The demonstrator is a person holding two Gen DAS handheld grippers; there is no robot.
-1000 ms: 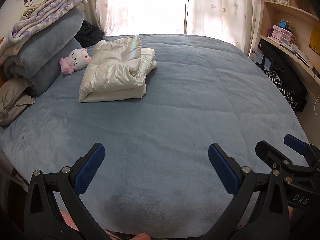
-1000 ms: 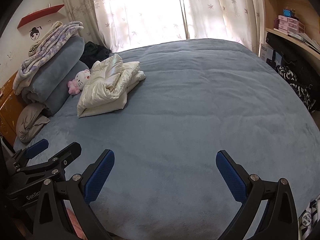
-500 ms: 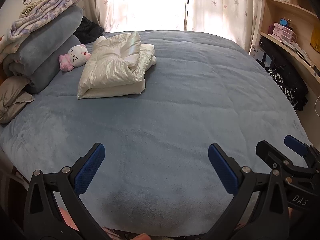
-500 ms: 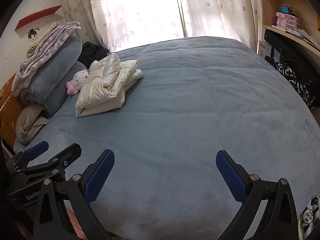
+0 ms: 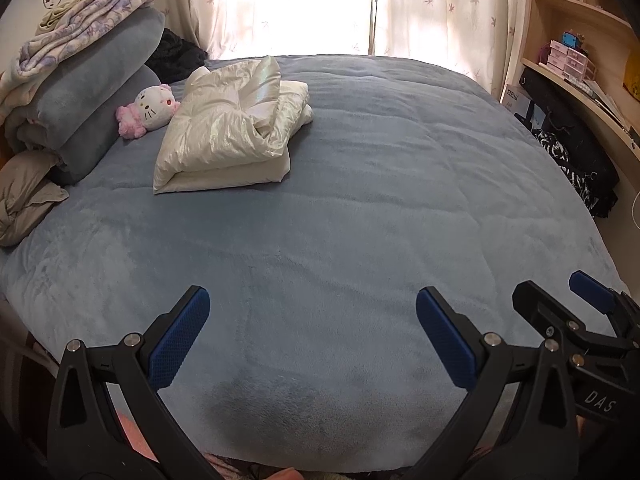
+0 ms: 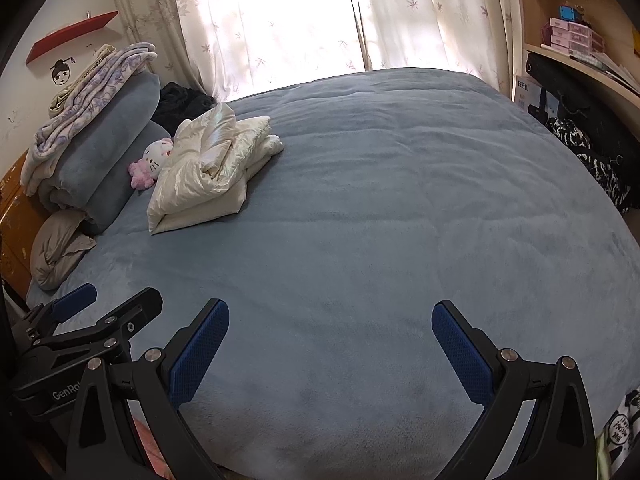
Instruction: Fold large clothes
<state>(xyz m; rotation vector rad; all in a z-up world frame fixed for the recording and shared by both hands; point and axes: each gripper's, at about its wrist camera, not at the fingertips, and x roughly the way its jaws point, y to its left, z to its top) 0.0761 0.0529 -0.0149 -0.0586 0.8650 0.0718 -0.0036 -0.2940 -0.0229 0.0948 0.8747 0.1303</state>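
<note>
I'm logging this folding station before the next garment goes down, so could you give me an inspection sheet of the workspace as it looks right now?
Surface: blue blanket covering the bed, mostly bare, a few shallow creases.
Job's things: cream jacket folded into a bundle at the far left, resting on the blanket.
Clutter: plush cat beside the jacket; stacked bedding and a grey cloth at the left edge.
Grippers: left gripper open, empty, above the near edge; right gripper open, empty.
Cables: nothing seen.
Surroundings: curtains over a bright window; wooden shelves with boxes at right.
</note>
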